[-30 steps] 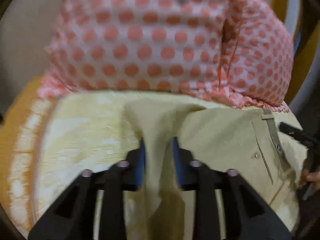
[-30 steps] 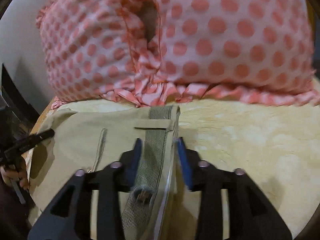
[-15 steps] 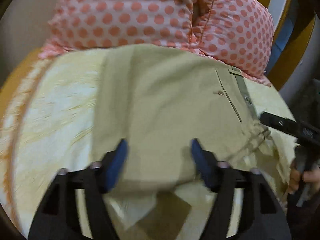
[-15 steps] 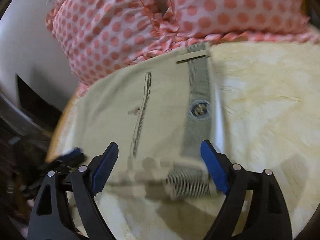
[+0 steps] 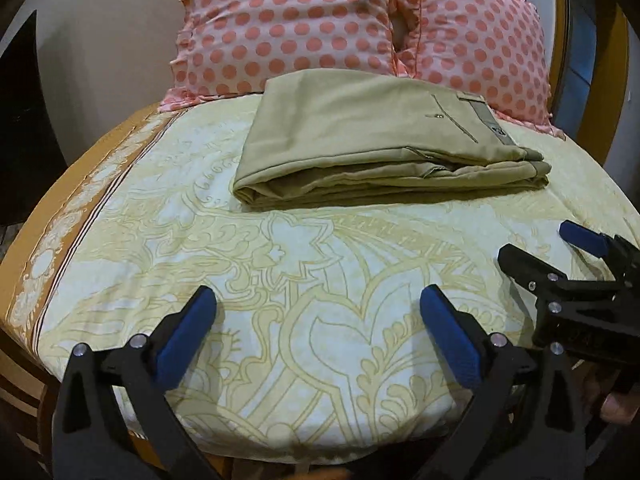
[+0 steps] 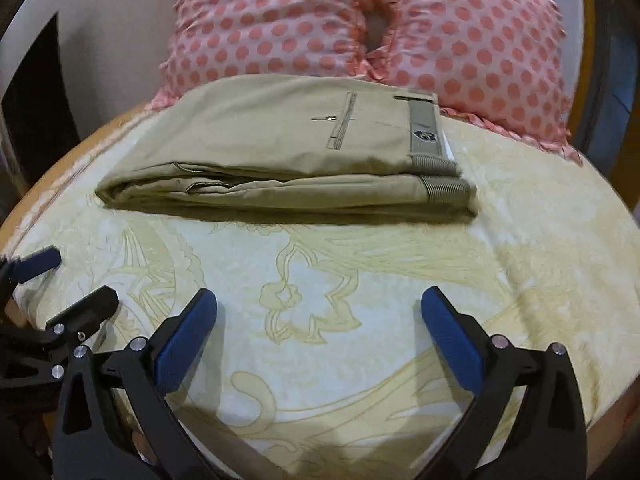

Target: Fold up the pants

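The khaki pants (image 5: 372,144) lie folded in a flat stack at the far side of the bed, against the pillows; they also show in the right wrist view (image 6: 288,152), waistband to the right. My left gripper (image 5: 318,300) is open and empty, well back from the pants over the bedsheet. My right gripper (image 6: 318,300) is open and empty too, also back from the pants. The right gripper shows at the right edge of the left wrist view (image 5: 560,256), and the left gripper at the left edge of the right wrist view (image 6: 60,280).
Two pink polka-dot pillows (image 5: 320,28) stand behind the pants, also in the right wrist view (image 6: 360,28). A yellow patterned bedsheet (image 5: 300,300) covers the bed. A wooden bed frame edge (image 5: 60,184) runs along the left.
Both grippers let go of the pants, opened wide and pulled back toward the near side of the bed. The pants now lie folded by the pillows.
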Demonstrator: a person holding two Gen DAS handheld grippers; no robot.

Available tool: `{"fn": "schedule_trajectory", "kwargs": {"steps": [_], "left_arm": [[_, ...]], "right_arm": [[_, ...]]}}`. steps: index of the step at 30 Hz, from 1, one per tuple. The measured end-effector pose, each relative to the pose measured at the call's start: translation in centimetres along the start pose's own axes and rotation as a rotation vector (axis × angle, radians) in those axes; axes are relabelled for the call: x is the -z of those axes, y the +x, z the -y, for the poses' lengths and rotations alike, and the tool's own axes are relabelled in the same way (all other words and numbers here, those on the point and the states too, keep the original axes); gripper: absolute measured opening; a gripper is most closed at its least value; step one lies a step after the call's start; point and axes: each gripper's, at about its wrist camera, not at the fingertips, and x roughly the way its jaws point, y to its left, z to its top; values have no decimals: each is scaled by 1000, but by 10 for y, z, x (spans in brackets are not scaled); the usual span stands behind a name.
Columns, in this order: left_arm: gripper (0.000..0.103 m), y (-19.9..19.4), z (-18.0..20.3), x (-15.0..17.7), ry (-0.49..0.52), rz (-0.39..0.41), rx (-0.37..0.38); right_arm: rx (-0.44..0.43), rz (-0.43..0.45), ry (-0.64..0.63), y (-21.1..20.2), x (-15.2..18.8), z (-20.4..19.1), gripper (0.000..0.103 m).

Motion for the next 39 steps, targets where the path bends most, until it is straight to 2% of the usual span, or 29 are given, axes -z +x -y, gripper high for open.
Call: {"fn": "schedule_trajectory", "kwargs": {"steps": [10, 39], "left_arm": [[101, -1, 0, 2, -4, 35, -4], [101, -1, -1, 1, 0, 48, -2]], "right_arm": [[45, 44, 38, 3, 3, -5, 102], [39, 75, 27, 1, 5, -3, 102]]}}
